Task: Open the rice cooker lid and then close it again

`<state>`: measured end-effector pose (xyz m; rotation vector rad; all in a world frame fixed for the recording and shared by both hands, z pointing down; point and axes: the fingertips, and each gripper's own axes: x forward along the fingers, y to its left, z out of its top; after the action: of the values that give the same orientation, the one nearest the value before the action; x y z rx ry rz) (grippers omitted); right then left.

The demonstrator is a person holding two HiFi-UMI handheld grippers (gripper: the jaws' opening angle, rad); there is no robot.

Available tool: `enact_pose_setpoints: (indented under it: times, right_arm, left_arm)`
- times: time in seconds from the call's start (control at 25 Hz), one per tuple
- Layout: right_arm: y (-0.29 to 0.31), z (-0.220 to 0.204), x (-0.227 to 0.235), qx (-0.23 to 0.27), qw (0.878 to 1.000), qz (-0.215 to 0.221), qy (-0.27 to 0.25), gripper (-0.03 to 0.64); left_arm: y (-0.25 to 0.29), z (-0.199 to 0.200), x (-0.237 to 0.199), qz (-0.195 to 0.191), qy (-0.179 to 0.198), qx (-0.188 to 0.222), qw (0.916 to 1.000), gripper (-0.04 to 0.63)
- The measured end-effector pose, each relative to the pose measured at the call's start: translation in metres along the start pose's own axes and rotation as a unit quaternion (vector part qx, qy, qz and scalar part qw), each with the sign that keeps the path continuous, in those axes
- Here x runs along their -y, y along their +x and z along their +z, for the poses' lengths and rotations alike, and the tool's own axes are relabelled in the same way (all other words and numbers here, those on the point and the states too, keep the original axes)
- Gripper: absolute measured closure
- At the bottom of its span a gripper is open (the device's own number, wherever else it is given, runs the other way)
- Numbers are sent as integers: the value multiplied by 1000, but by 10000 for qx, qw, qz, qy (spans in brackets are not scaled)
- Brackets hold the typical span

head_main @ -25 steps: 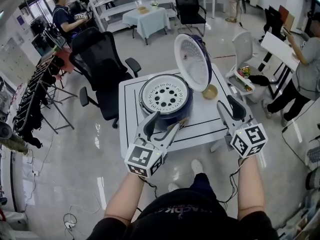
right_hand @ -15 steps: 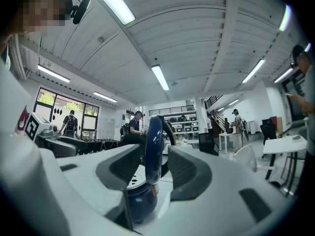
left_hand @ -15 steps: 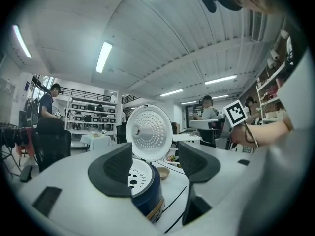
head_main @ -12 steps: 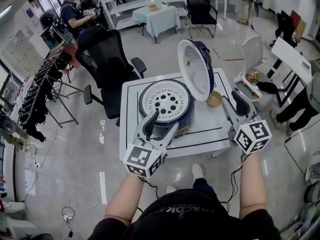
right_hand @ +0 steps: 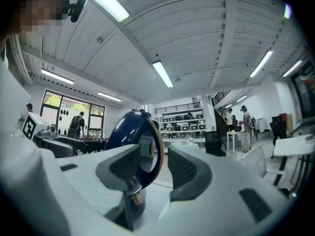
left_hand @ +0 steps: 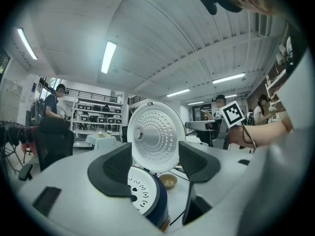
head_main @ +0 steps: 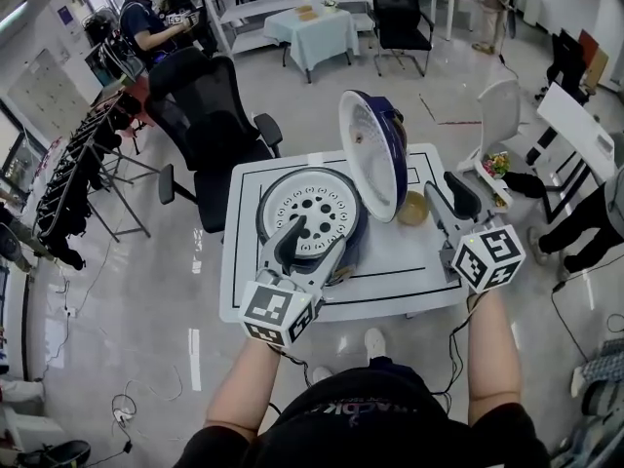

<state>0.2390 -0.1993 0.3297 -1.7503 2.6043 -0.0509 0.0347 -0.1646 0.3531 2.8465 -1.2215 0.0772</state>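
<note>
Lid (head_main: 372, 154) stands upright just left of the right tool (head_main: 448, 206), the nearer one. It and the left tool (head_main: 314, 250) both gape wide, empty.

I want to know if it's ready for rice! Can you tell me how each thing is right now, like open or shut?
Lid: open, standing upright.
Cooker: uncovered, sitting on the table.
Bowl: upright on the table, beside the cooker.
Left tongs: open, holding nothing.
Right tongs: open, holding nothing.
</note>
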Motion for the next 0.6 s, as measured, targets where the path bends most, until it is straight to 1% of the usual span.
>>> enact_pose_setpoints:
  times: [0.28,0.6]
  right_arm:
    - [37,-4,17,-24,9995,324,37,453]
    - [74,-11,25,-107,9975,697,46,453]
  left_arm:
    - [21,1,-12,309,6,19,9995,308]
    - [31,0,-24,703,6,-14,9975,308]
